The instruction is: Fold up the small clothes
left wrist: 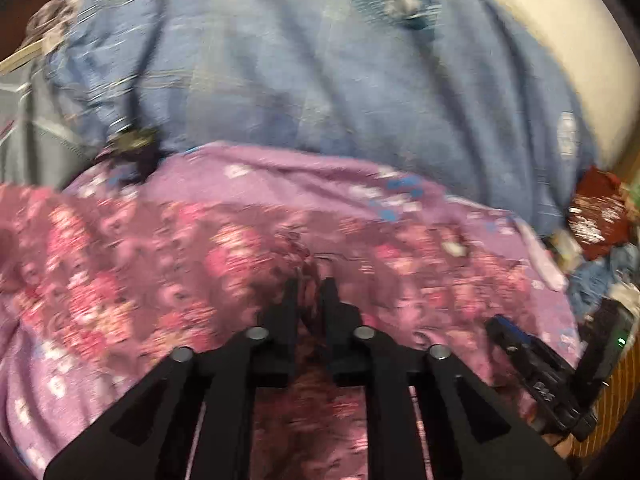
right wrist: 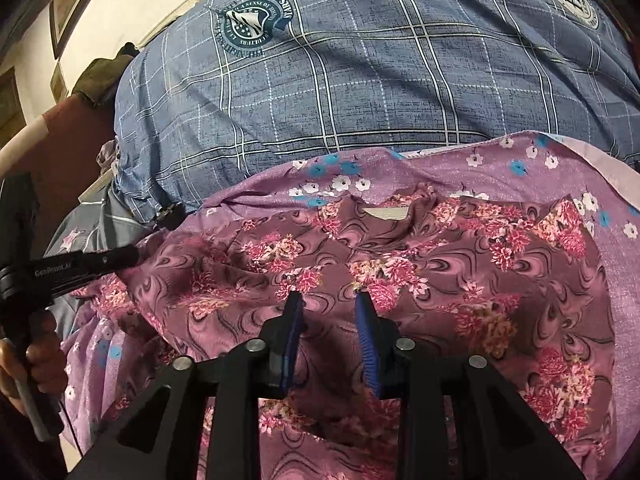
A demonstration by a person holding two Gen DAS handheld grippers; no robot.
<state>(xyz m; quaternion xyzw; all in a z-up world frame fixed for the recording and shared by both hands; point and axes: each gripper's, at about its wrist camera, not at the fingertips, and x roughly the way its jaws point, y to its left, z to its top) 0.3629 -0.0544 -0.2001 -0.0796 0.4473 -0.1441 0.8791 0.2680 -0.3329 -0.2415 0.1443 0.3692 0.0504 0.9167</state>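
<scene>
A maroon garment with pink flowers (right wrist: 440,272) lies spread on a purple sheet with small white and blue flowers (right wrist: 520,168); its neck label faces up near the far edge. My right gripper (right wrist: 328,296) hovers over the garment's middle, open, with nothing between its blue pads. At the left my left gripper (right wrist: 128,258) pinches the garment's left edge and holds it raised. In the blurred left wrist view the left gripper (left wrist: 310,282) has its fingers nearly together on the floral garment (left wrist: 200,264). The right gripper (left wrist: 500,326) shows at the lower right there.
A big blue checked pillow or quilt (right wrist: 360,80) bulges just behind the sheet. A small dark object (right wrist: 168,216) lies at its left foot. A heap of red and blue clothes (left wrist: 596,216) sits at the right. A person's hand (right wrist: 36,360) grips the left handle.
</scene>
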